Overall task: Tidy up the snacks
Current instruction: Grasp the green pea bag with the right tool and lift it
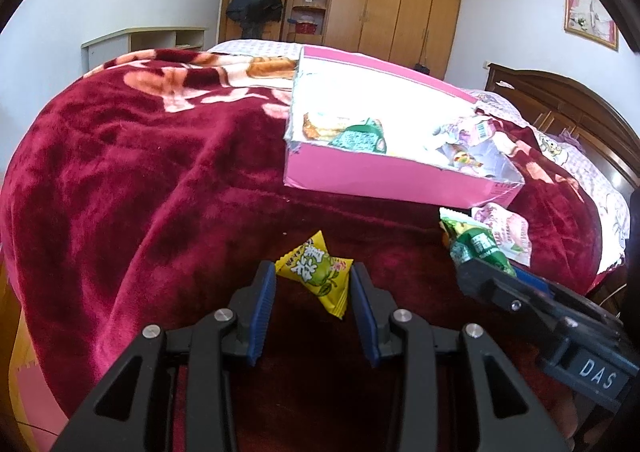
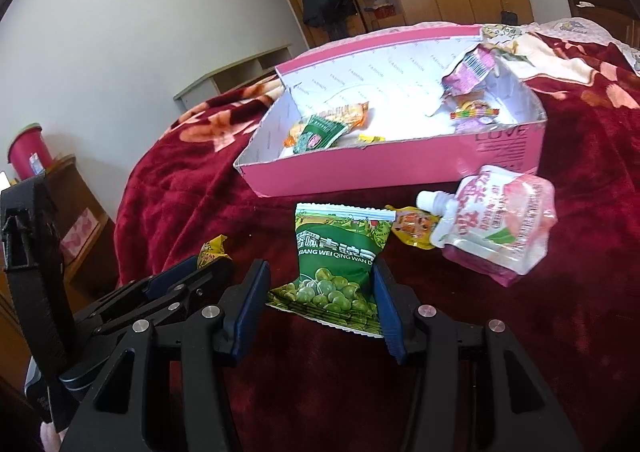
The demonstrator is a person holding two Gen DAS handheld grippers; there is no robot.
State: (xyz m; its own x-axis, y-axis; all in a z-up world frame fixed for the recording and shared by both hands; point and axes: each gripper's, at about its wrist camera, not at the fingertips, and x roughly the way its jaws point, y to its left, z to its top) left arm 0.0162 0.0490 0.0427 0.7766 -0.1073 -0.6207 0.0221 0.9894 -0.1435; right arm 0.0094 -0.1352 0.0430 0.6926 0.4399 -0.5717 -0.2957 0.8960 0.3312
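Two grippers each clamp a snack above the dark red blanket (image 1: 120, 172). The left gripper (image 1: 314, 284) pinches a yellow candy packet (image 1: 316, 272) between its blue pads; the right gripper (image 2: 320, 292) squeezes a green pea packet (image 2: 340, 252). Just beyond lies a pink jelly pouch (image 2: 500, 224), then the open pink box (image 2: 400, 172) holding more snacks.

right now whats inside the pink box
Inside the pink box: a green packet over an orange one, pink-and-white wrappers at the far end. Anything beneath them is hidden.
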